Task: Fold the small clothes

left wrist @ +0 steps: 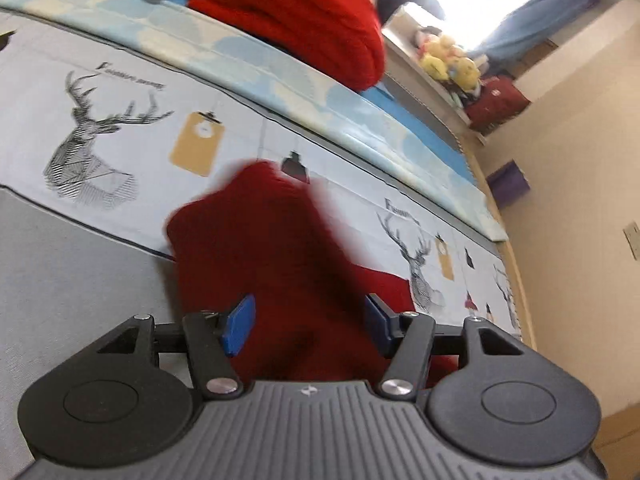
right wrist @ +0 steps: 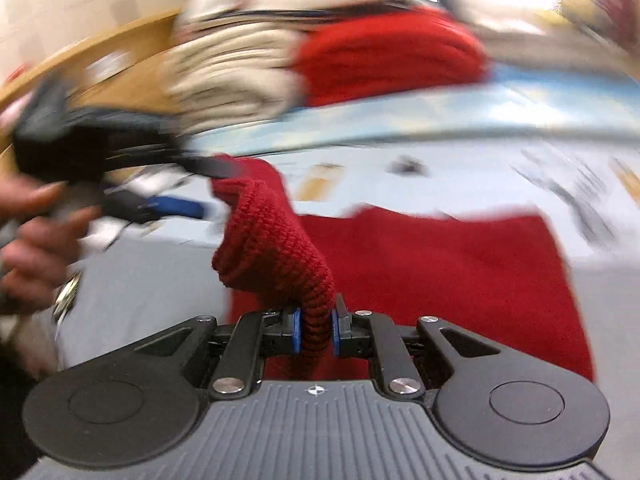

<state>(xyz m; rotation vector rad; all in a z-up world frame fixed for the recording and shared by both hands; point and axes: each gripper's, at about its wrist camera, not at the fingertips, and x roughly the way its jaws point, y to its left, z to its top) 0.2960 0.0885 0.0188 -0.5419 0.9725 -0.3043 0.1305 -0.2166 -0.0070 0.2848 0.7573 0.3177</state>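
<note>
1. The bed sheet with the deer print (left wrist: 100, 148) is your work surface, and the dark red knit garment (right wrist: 440, 272) lies across it, mostly flat on the side away from the folded pile.
2. Folding is under way, I judge, not finished: one knitted end of the garment is lifted and doubled over the flat part, not yet laid down or smoothed. Squaring the edges and putting it away look to be left.
3. The bright red knit (left wrist: 304, 20) and the cream folded cloth (right wrist: 224, 76) sit at the far edge of the sheet, beyond the garment; they look like a stack of finished pieces, though I cannot be sure.
4. Your right gripper (right wrist: 315, 330) is pressed together on the raised fold, the knit bunched between its blue pads.
5. Your left gripper (left wrist: 308, 320) stands spread, pads clear of the cloth and holding nothing, with the garment just beyond and below it. In the right wrist view it sits beside the raised fold, your hand (right wrist: 36, 240) behind it.
6. The yellow plush toys (left wrist: 448, 60) on a ledge and the purple box (left wrist: 508, 188) lie well past the sheet, out of your way. Nothing on the sheet blocks laying the fold down; much of the right view is blurred.
</note>
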